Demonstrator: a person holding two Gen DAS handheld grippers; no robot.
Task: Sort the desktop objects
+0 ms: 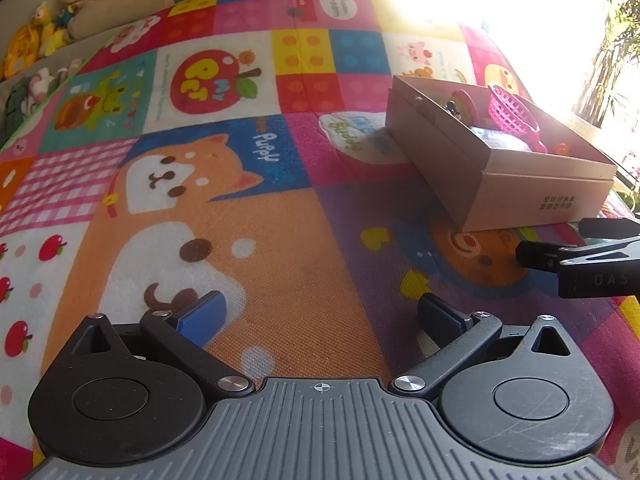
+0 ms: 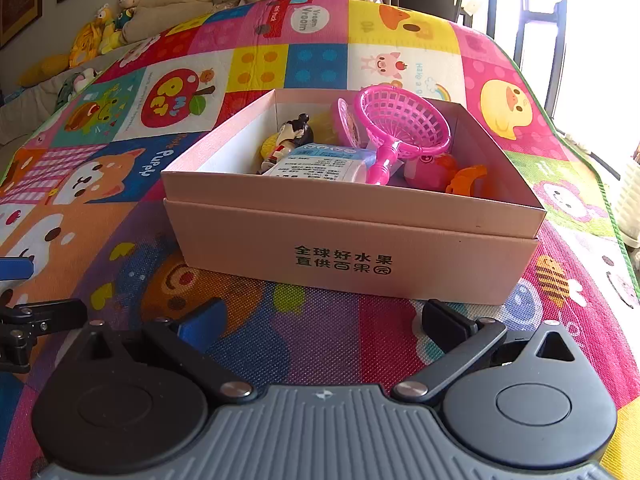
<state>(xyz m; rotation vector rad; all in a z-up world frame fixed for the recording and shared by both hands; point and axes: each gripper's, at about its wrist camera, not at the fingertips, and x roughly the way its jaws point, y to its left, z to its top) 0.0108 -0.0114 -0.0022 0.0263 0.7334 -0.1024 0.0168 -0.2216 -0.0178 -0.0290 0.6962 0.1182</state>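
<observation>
A pink cardboard box [image 2: 352, 256] stands on the colourful play mat [image 2: 320, 340], straight ahead of my right gripper [image 2: 324, 322], which is open with nothing between its fingers. Inside lie a pink toy net [image 2: 400, 124], a small doll figure [image 2: 290, 140], a white packet [image 2: 320, 164], a pink toy [image 2: 430, 168] and an orange piece [image 2: 468, 180]. In the left wrist view the box [image 1: 496, 164] sits at the right, the net [image 1: 512, 110] poking above its rim. My left gripper [image 1: 320, 316] is open and empty over the mat [image 1: 280, 240], left of the box.
Stuffed toys [image 2: 104, 24] and cushions [image 2: 176, 0] line the far edge of the mat. A bright window [image 1: 500, 0] glares at the far right. The right gripper's fingers [image 1: 580, 256] show at the right edge of the left wrist view.
</observation>
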